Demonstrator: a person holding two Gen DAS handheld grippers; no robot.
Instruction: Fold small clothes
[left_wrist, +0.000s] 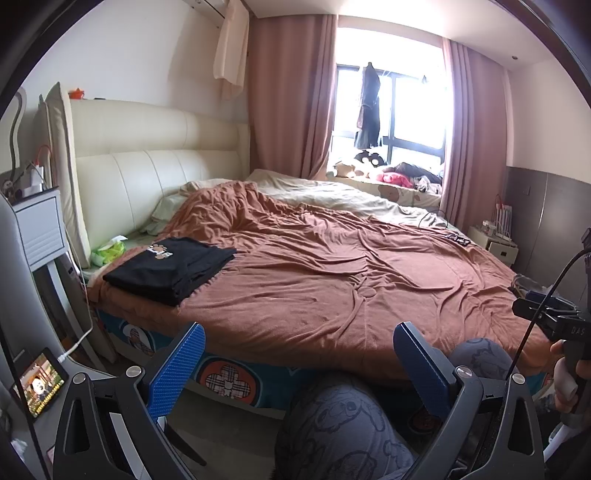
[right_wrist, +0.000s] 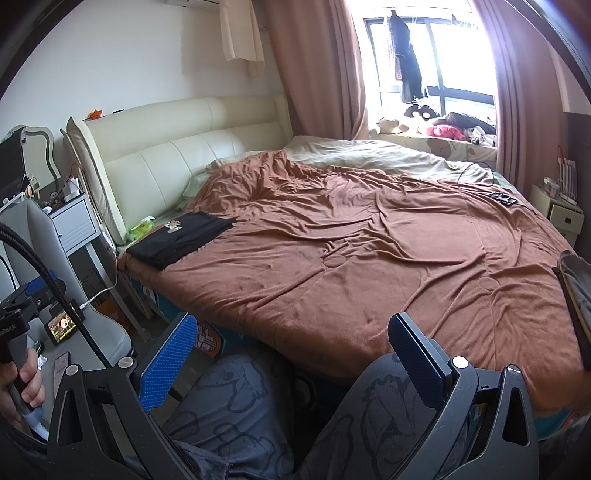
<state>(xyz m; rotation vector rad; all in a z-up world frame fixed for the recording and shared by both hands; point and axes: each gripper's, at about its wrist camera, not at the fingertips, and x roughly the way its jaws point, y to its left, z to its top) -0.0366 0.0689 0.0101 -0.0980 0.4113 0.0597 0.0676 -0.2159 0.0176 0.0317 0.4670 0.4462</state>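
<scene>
Jaws spread, black garment (left_wrist: 170, 269) folded flat

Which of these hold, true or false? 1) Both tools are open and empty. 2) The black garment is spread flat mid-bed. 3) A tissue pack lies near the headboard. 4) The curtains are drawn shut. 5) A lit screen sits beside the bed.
1) True: the left tool and right tool are both open, holding nothing.
2) False: the black garment lies folded at the corner of the brown blanket, near the headboard.
3) True: a green tissue pack lies there.
4) False: the pink curtains are parted, window showing.
5) True: a small lit screen sits low beside the bed.
</scene>
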